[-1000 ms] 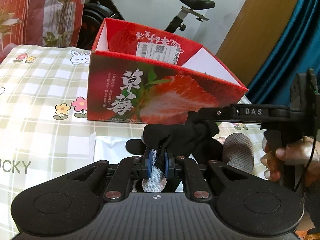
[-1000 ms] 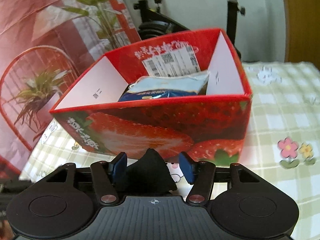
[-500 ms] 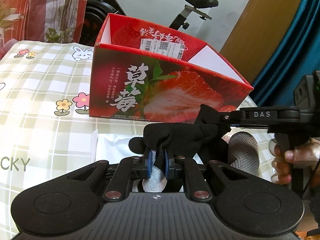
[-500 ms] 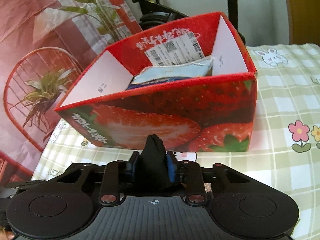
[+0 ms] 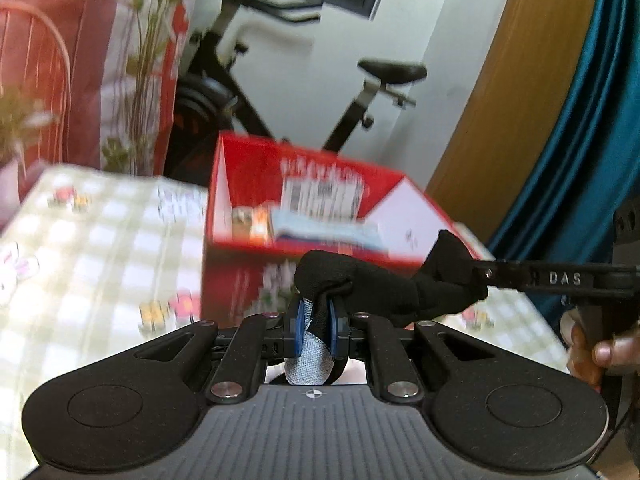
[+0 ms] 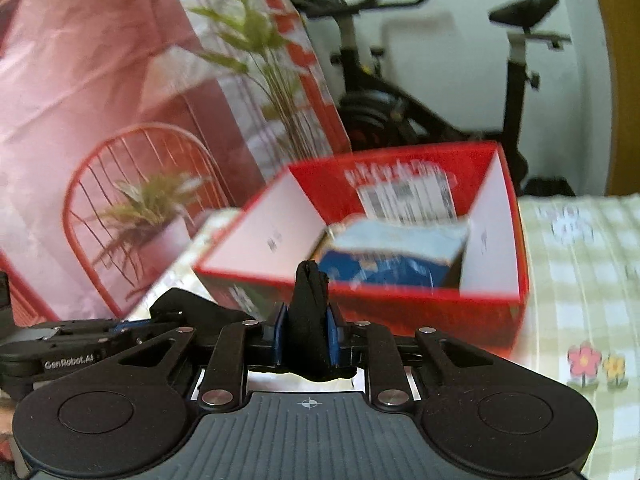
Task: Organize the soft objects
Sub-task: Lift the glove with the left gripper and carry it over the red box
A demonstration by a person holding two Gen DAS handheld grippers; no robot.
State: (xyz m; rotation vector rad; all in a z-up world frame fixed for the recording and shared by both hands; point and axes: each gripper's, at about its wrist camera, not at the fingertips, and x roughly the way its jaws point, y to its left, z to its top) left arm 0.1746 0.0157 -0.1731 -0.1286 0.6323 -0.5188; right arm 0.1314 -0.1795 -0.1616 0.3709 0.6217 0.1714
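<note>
Black sock (image 5: 372, 292) hangs stretched between my two grippers, held clear above the table in front of the red strawberry box (image 5: 320, 216). My left gripper (image 5: 316, 326) is pinched nearly shut on one end of it, where a grey patch of the fabric (image 5: 310, 360) droops below the blue pads (image 5: 299, 328). My right gripper (image 6: 306, 338) has its jaws closing, narrow now, with a bunched fold of the black fabric standing up between them and the pads pressing on it. In the left wrist view I see the right gripper's finger reaching in from the right, and a hand (image 5: 596, 352) on its handle.

Below, a green-and-white checked tablecloth (image 6: 580, 280) with little flower prints covers the table. Inside the open box lies a blue and white packet (image 6: 396, 256), blurred. Behind the box stand an exercise bike (image 5: 360, 92), a pink printed backdrop (image 6: 100, 80), a wooden door panel and a teal curtain (image 5: 580, 140).
</note>
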